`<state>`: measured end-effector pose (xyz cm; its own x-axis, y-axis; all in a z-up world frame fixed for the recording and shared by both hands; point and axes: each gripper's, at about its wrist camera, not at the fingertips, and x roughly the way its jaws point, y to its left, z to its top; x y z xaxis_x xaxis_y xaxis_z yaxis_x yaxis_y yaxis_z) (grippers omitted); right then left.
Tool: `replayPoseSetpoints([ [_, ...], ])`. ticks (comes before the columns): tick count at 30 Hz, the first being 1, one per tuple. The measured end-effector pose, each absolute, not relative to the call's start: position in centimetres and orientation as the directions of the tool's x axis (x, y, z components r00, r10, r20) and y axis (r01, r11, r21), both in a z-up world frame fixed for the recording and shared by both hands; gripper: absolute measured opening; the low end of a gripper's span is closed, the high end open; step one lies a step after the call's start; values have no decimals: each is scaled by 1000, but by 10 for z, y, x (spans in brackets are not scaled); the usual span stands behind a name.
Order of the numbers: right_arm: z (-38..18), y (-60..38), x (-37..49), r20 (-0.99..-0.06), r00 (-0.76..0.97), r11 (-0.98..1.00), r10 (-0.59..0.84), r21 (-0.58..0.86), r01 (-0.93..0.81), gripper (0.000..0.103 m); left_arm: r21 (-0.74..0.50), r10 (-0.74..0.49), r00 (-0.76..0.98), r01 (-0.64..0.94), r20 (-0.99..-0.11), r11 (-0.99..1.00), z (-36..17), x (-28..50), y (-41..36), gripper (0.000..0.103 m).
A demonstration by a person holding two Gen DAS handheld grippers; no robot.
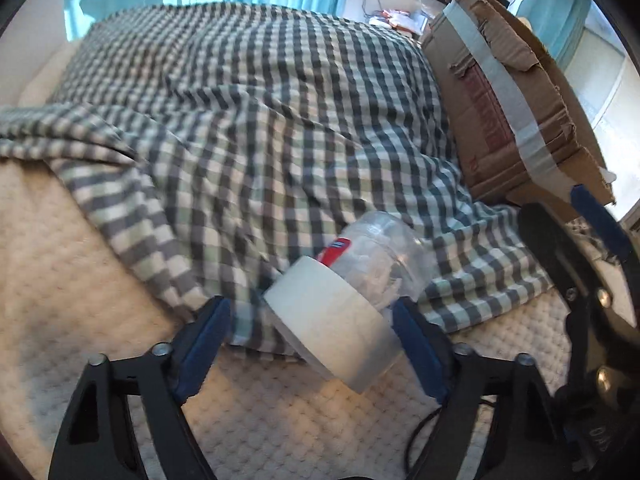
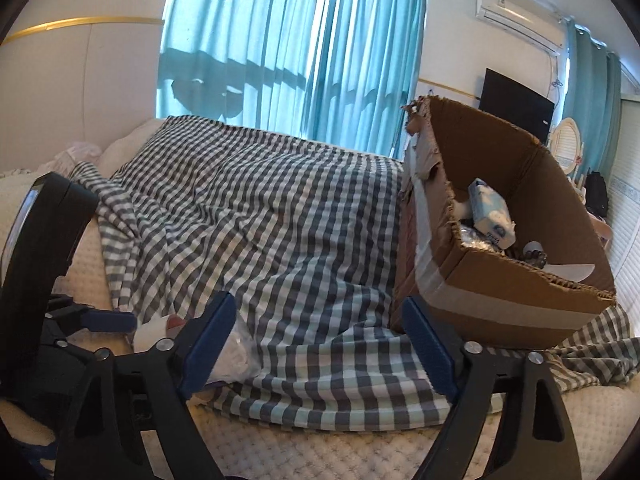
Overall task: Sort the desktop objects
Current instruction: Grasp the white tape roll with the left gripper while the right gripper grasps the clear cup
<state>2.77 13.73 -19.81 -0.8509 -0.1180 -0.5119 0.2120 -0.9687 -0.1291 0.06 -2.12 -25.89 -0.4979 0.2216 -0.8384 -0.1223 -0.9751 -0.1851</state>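
Left wrist view: left gripper (image 1: 310, 344) straddles a clear jar (image 1: 376, 264) with a white lid (image 1: 332, 332), lying on its side on the checked cloth (image 1: 240, 128) at the edge of the cream quilt (image 1: 80, 280). The right-hand blue pad (image 1: 416, 352) looks to be touching or just beside the lid; the other pad stands apart, so the claw is not yet clamped. Right wrist view: right gripper (image 2: 320, 340) is released, nothing between the fingers, pointing at cloth near the cardboard box (image 2: 520, 280), which already holds a tissue pack (image 2: 490, 216) and other bits. Likely step: grasp the jar for the box. To do it well, centre both pads on the lid's rim, squeeze evenly since the jar may roll on soft bedding, then lift clear of the cloth folds. Box sits tilted; watch the torn rim.
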Motion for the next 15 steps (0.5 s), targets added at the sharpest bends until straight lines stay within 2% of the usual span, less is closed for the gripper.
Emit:
replayPoseSetpoints([
  [1, -199, 137, 26, -516, -847, -968, -129, -119, 220, 76, -198, 242, -497, -140, -834, -970, -257, 1, -19, 63],
  [2, -200, 137, 25, -521, -842, -967, -138, -114, 229, 71, -183, 235, -502, -151, -832, -971, -255, 2, -17, 62],
  [3, -200, 136, 23, -523, -841, -966, -140, -114, 232, 68, -182, 240, -507, -162, -828, -970, -253, 2, -15, 53],
  [4, -199, 136, 23, -520, -843, -966, -139, -114, 230, 67, -178, 243, -517, -172, -820, -969, -249, 3, -15, 45],
  [6, -197, 137, 24, -508, -851, -966, -136, -121, 227, 67, -171, 241, -548, -176, -801, -969, -238, 1, -17, 35],
  [9, -196, 135, 24, -505, -851, -965, -146, -119, 236, 67, -183, 257, -573, -184, -779, -966, -224, -9, -20, 29],
  [15, -201, 121, 20, -549, -806, -940, -221, -102, 327, 68, -143, 238, -667, -195, -706, -970, -181, -36, -24, 27],
])
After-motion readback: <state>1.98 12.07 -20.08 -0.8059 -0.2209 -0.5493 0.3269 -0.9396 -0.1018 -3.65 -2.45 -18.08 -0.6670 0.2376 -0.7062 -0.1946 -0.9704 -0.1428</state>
